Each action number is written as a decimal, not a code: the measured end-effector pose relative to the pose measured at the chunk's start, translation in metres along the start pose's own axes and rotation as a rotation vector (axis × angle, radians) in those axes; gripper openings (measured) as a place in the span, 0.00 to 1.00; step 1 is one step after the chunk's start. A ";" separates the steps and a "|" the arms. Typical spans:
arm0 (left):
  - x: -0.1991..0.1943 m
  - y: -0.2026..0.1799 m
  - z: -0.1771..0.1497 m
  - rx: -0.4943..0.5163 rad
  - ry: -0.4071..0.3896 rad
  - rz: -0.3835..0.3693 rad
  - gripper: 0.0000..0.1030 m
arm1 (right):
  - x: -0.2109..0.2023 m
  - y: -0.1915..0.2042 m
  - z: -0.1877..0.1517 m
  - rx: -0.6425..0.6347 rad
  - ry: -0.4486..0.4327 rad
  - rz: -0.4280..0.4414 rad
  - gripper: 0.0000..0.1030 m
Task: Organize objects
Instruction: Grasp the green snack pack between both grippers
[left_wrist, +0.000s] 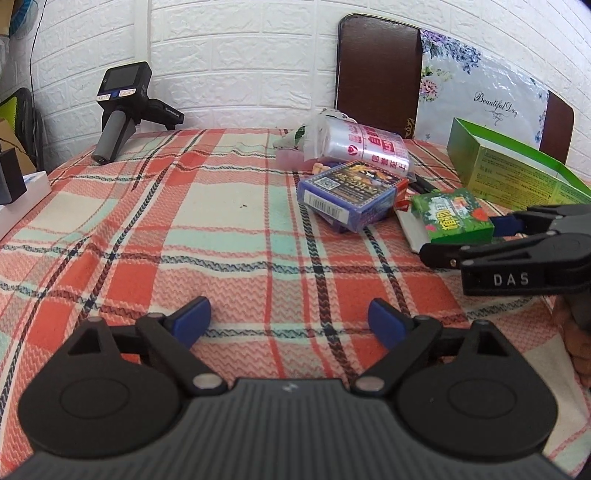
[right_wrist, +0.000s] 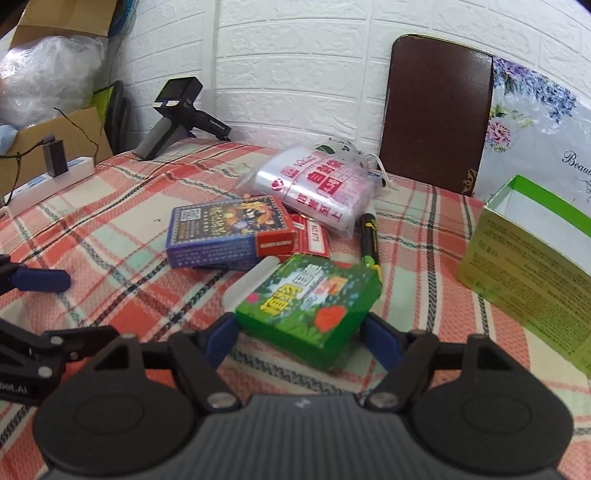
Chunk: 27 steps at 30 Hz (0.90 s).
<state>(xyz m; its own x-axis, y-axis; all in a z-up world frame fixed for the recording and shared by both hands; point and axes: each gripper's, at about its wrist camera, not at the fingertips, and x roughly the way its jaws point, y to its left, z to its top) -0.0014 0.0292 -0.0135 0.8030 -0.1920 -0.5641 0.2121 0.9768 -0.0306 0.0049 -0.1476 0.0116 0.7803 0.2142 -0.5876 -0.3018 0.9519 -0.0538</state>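
Note:
A small green pack (right_wrist: 314, 302) lies between the two fingertips of my right gripper (right_wrist: 300, 338), which touch or nearly touch its sides. It also shows in the left wrist view (left_wrist: 452, 218), with the right gripper (left_wrist: 491, 238) around it. A blue card box (right_wrist: 229, 230) lies on a red card box (right_wrist: 312, 236), beside a clear bag roll (right_wrist: 317, 186) and a black pen (right_wrist: 369, 240). An open green box (right_wrist: 532, 254) stands at the right. My left gripper (left_wrist: 289, 321) is open and empty above the plaid tablecloth (left_wrist: 184, 236).
A black handheld device (left_wrist: 122, 110) lies at the far left of the table. A white power strip with a black adapter (right_wrist: 55, 170) sits at the left edge. A brown chair back (right_wrist: 436, 110) and a floral bag (right_wrist: 535, 133) stand behind the table.

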 end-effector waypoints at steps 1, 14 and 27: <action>0.000 0.001 0.003 -0.017 0.008 -0.015 0.92 | -0.002 0.002 -0.001 -0.001 -0.002 0.001 0.66; 0.030 -0.027 0.049 -0.179 0.132 -0.353 0.89 | -0.055 0.021 -0.035 -0.130 -0.082 -0.086 0.89; 0.046 -0.062 0.056 -0.073 0.191 -0.385 0.47 | -0.027 0.004 -0.020 0.012 -0.002 0.032 0.65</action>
<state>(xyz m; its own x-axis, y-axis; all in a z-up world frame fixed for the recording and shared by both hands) 0.0538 -0.0455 0.0086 0.5539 -0.5296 -0.6424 0.4306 0.8426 -0.3233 -0.0284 -0.1534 0.0115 0.7717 0.2451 -0.5869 -0.3201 0.9470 -0.0255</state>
